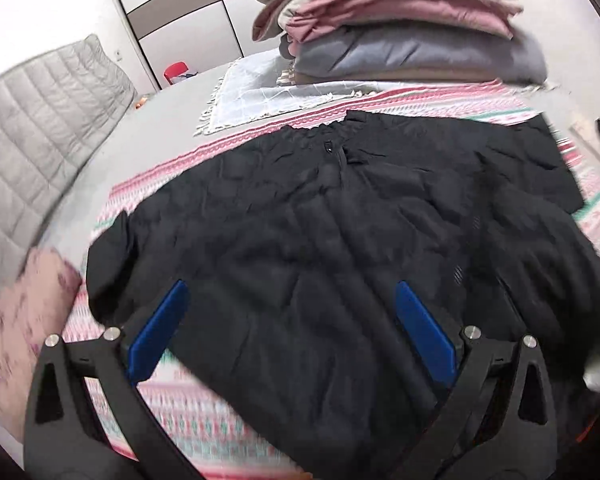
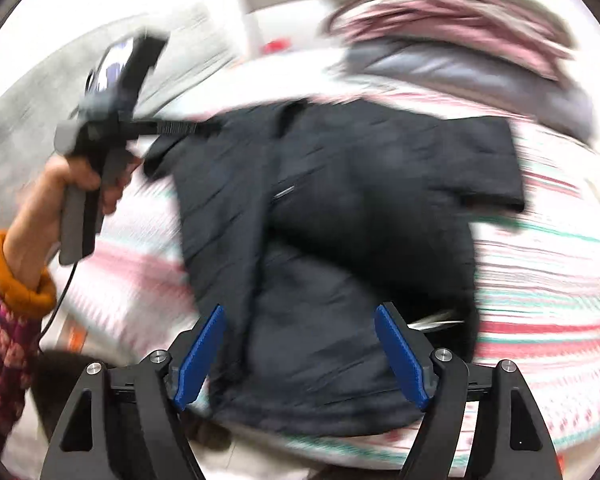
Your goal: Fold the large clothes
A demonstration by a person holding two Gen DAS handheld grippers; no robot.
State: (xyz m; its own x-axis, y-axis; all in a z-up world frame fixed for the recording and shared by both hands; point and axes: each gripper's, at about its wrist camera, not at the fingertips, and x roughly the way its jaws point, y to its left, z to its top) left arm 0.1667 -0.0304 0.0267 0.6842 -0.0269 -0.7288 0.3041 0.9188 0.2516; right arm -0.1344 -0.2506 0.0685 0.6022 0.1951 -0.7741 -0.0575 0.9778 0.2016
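I have the black jacket (image 1: 320, 240) spread flat on the striped bedspread (image 1: 220, 412), not yet folded. Both my left gripper (image 1: 292, 332) and right gripper (image 2: 300, 352) hover over it, jaws apart and empty. Next I judge I must grab a sleeve edge.

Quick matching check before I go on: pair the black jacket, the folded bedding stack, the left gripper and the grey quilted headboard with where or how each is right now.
Things:
1. black jacket
2. folded bedding stack
3. left gripper
4. grey quilted headboard

States or places:
A. piled at the far end of the bed
B. open, hovering above dark fabric
C. spread on the striped pink bedspread
D. along the left side of the bed

Pairs: 1-C, 2-A, 3-B, 4-D
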